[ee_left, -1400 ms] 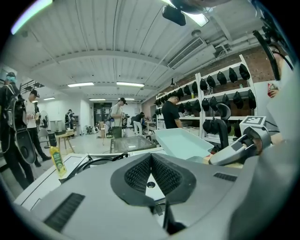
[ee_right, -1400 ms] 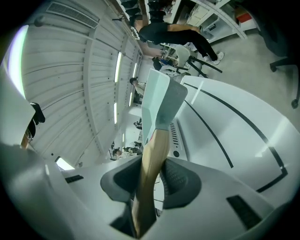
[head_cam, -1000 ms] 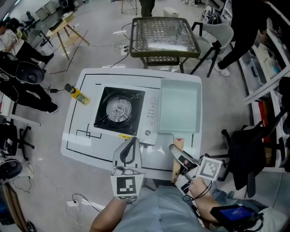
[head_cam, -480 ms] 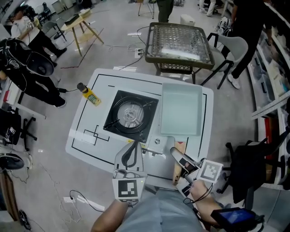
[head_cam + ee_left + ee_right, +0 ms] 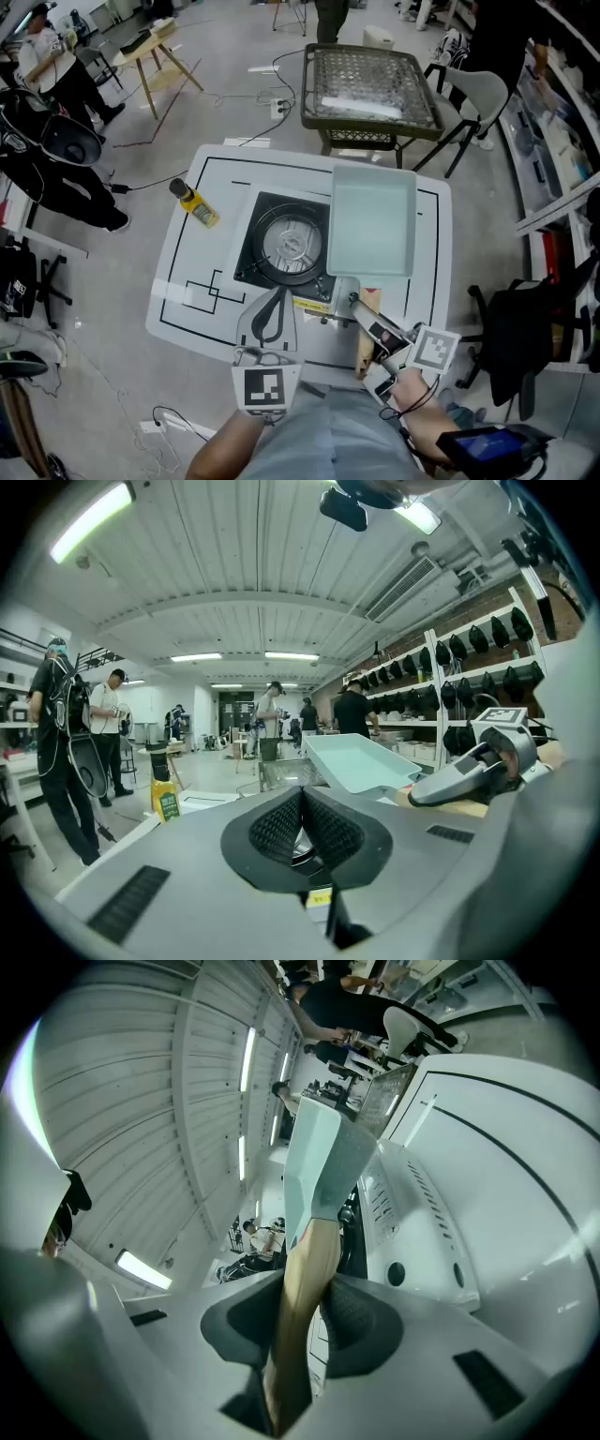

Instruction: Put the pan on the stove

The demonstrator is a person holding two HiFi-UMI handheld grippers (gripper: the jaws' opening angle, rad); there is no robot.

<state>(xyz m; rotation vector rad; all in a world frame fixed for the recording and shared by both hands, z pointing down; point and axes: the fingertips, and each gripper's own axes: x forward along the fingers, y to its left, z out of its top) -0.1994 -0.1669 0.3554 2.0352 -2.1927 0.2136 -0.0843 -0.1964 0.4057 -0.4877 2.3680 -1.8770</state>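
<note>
Wooden handle (image 5: 367, 326) pinched between pads of my right claw (image 5: 360, 311), grip toward its rear end. Pale green pan (image 5: 371, 223) lies just right of burner, over control strip of stove (image 5: 291, 242), not yet centred. My left claw (image 5: 274, 294) pressed together, empty, over front of tabletop (image 5: 187, 281). My guess: pan is rigid and front-heavy on long handle, likely to droop or twist. Hold nearer pan body would be steadier.

The head view looks steeply down on the table (image 5: 187, 272); both gripper views look nearly level across it, sharing the pan (image 5: 370, 230).
</note>
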